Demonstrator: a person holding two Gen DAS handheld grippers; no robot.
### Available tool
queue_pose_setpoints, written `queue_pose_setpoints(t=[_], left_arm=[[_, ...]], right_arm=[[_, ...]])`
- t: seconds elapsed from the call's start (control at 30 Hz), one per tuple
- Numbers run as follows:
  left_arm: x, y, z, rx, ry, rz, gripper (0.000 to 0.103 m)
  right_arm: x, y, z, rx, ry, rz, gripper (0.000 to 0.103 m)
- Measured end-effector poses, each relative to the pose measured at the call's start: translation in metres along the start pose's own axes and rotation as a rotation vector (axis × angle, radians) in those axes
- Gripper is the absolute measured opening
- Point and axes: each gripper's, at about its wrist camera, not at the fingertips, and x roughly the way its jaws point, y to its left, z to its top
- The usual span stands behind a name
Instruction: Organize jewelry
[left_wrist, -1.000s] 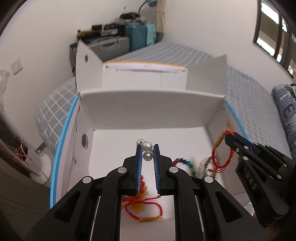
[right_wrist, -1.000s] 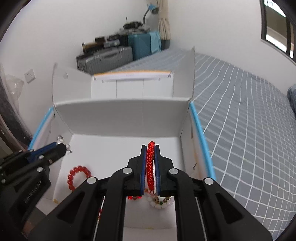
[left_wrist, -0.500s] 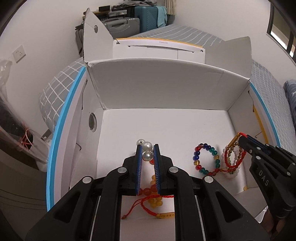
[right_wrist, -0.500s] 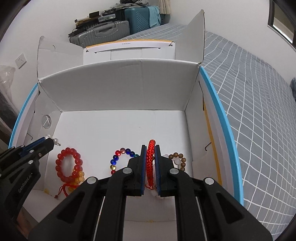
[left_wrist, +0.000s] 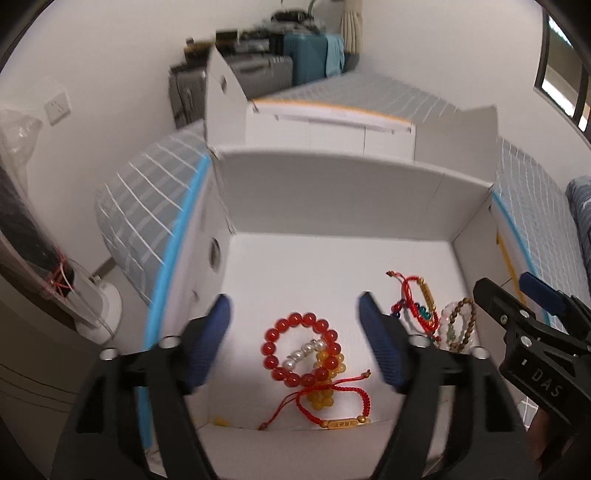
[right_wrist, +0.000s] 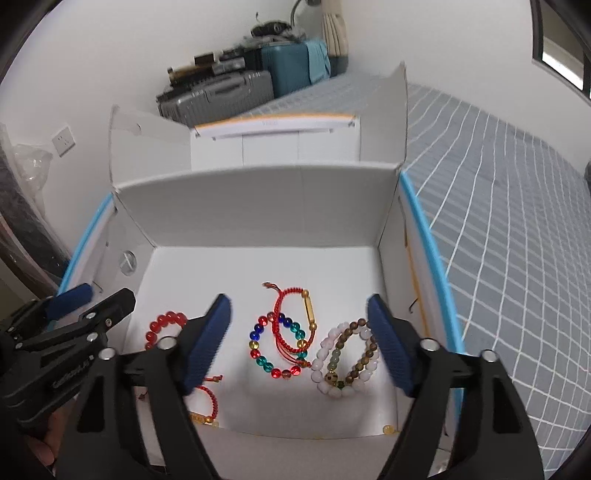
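over the box (right_wrist: 258, 206), both tongs wide, empty

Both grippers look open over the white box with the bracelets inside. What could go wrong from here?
1. The short string of white pearls lies across the red round-bead bracelet and amber bead bracelet; lifting one may drag the others.
2. The red cord bracelet with a gold tube overlaps the multicoloured glass-bead bracelet, so they could tangle.
3. A loose amber bead by the white cardboard box's front edge could get lost.
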Motion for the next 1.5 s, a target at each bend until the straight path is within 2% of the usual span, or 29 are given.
queue_pose_setpoints(t=[0.17,0.27,0.53,0.8,1.0,1.23,1.5], left_arm=[[-0.029,0.006,-0.006,-0.011,-0.078,-0.002,0.097],[-0.042,0.010,-0.015,-0.012,-0.103,-0.010,0.097],[-0.058,0.011,-0.039,-0.001,-0.105,-0.040,0.097],[-0.076,0.006,-0.067,0.020,-0.126,-0.071,0.097],[-0.083,0.000,-0.078,0.035,-0.130,-0.063,0.097],[-0.082,-0.009,-0.084,0.058,-0.133,-0.038,0.097],[-0.080,-0.010,-0.083,0.055,-0.126,-0.048,0.097]], right_arm=[[-0.028,0.000,-0.005,-0.007,-0.046,-0.012,0.094],[-0.041,0.001,-0.011,-0.006,-0.059,-0.045,0.095],[-0.070,-0.002,-0.039,0.004,-0.098,-0.077,0.095],[-0.079,-0.006,-0.066,0.029,-0.088,-0.111,0.095],[-0.084,-0.006,-0.083,0.023,-0.079,-0.123,0.095],[-0.086,-0.007,-0.089,0.015,-0.075,-0.131,0.095],[-0.085,-0.008,-0.089,0.018,-0.071,-0.129,0.095]])
